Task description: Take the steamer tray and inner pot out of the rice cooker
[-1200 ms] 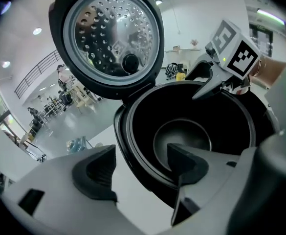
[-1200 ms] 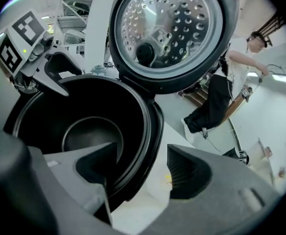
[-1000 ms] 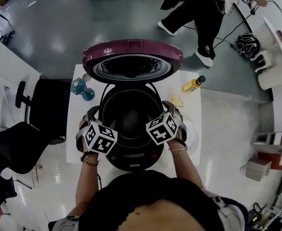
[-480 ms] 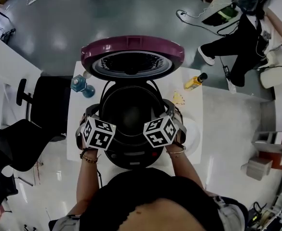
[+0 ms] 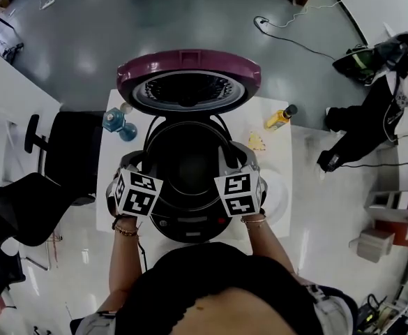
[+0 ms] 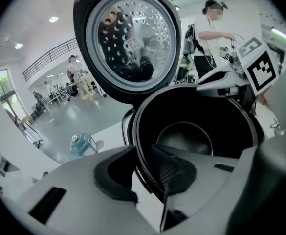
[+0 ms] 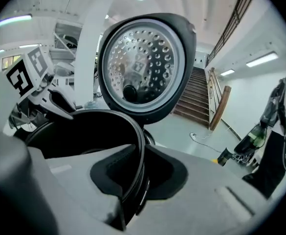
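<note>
Change since earlier frame: both pairs of jaws had just been closing, and we found the pot rim between each pair. The marker cubes had drawn in over the cooker's sides. The bystander point(image 5: 371, 124) had shifted from the top of the head view to its right edge.
Left hand-held gripper point(image 5: 146, 165) point(image 6: 143, 171): clamped on the left rim of the inner pot point(image 5: 186, 166) point(image 6: 191, 131), one pad inside the wall and one outside.
Right hand-held gripper point(image 5: 230, 162) point(image 7: 140, 176): clamped likewise on the right rim of the same pot point(image 7: 84, 131).
Inner pot: black, within the opening of the rice cooker point(image 5: 190, 225). We could not tell whether it had left its seat.
Rice cooker: stood on the white desk point(image 5: 109, 155), with the maroon lid point(image 5: 190, 72) hinged up at the far side and its perforated inner plate exposed.
Desk items: we noted a blue bottle point(image 5: 116, 125) at the far left and a yellow bottle point(image 5: 280, 121) at the far right. A white round item point(image 5: 277, 194) lay just beside the cooker, partly under the right hand-held gripper, and we could not identify it.
</note>
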### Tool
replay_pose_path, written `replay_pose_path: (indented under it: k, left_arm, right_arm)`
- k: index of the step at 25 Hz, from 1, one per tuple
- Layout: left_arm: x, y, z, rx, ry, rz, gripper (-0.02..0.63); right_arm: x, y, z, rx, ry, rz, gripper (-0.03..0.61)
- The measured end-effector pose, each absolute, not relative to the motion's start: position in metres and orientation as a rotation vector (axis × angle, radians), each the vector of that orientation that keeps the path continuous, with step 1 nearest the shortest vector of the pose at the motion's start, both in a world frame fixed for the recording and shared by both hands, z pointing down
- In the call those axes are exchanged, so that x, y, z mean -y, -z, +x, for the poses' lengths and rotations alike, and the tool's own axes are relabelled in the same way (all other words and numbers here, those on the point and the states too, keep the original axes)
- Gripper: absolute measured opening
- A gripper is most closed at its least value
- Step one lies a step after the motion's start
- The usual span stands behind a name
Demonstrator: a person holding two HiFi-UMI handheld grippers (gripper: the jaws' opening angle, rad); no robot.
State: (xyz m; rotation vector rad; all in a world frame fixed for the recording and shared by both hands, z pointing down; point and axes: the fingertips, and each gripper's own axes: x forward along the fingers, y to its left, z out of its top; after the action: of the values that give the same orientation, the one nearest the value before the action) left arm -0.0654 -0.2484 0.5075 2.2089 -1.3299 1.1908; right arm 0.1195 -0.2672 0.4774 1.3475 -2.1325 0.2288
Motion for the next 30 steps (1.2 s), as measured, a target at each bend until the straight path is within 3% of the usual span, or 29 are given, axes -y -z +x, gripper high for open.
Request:
replay_pose_path:
  k: [5, 30]
  left_arm:
    - [0.242, -0.476, -0.067, 1.339, -0.899, 2.215, 0.063]
    - [0.165, -0.333, -0.067, 1.668, -0.371, 2.364, 0.035]
  right_arm:
    - [0.261, -0.453, 0.127, 2.253, -0.322, 1.425, 0.046]
    - [0.198, -0.321, 0.129, 2.62, -0.11, 1.488, 0.041]
